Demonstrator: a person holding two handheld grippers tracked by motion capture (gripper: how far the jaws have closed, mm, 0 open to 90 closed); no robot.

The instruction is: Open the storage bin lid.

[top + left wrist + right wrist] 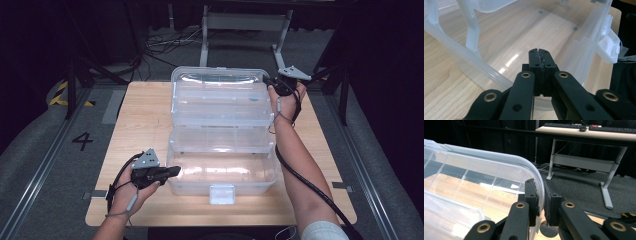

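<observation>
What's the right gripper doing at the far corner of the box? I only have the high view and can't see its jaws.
Observer: The right gripper has the curved edge of the clear lid between its pads, and they look clamped on it.
Operator: And the left one, has it got the bottom bin?
Observer: The left gripper is fully shut, pad against pad. Its tips reach in over the rim of the bottom bin, and I see nothing pinched at the tips.
Operator: Anything in that bin?
Observer: No. Through its clear floor I see bare wood grain.
</observation>
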